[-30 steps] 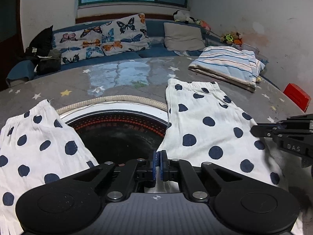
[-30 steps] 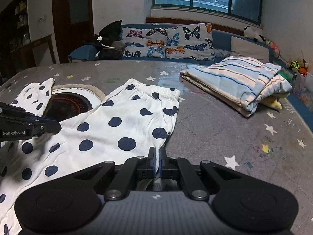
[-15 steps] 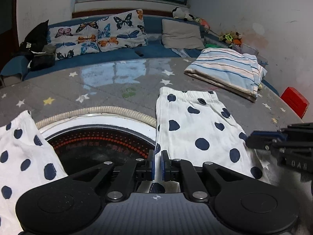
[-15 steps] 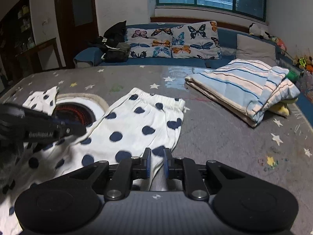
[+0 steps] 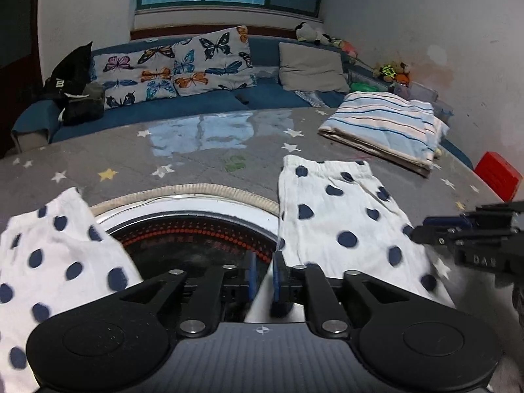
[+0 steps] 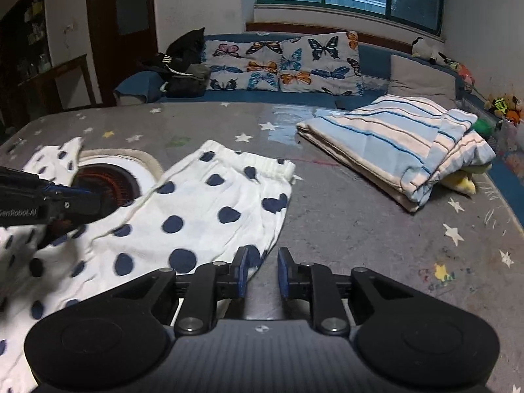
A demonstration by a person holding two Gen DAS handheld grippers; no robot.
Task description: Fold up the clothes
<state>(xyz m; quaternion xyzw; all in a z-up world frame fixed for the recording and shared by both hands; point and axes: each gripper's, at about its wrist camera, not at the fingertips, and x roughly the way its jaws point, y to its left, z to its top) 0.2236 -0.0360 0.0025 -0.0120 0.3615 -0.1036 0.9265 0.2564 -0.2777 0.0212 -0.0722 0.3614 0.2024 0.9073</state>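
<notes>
White trousers with navy dots (image 5: 334, 226) lie spread on the grey star-print table, one leg at the left (image 5: 49, 255), waistband at the far end (image 6: 258, 160). My left gripper (image 5: 262, 275) is open a little above the crotch area, nothing between its pads. My right gripper (image 6: 262, 271) is open, at the near right edge of the trousers (image 6: 203, 216); its left pad overlaps the hem. Each gripper shows in the other's view: the right one (image 5: 471, 239), the left one (image 6: 49, 203).
A round inset hob (image 5: 193, 229) with a red-dotted ring sits under the trousers. A folded striped blanket (image 6: 402, 144) lies at the right. A red box (image 5: 497, 177) is at the table's right edge. A sofa with butterfly cushions (image 6: 281, 62) runs behind.
Both grippers went from shut on the cloth to open and let it go. The trousers have settled flat on the table and both grippers have drawn back a little.
</notes>
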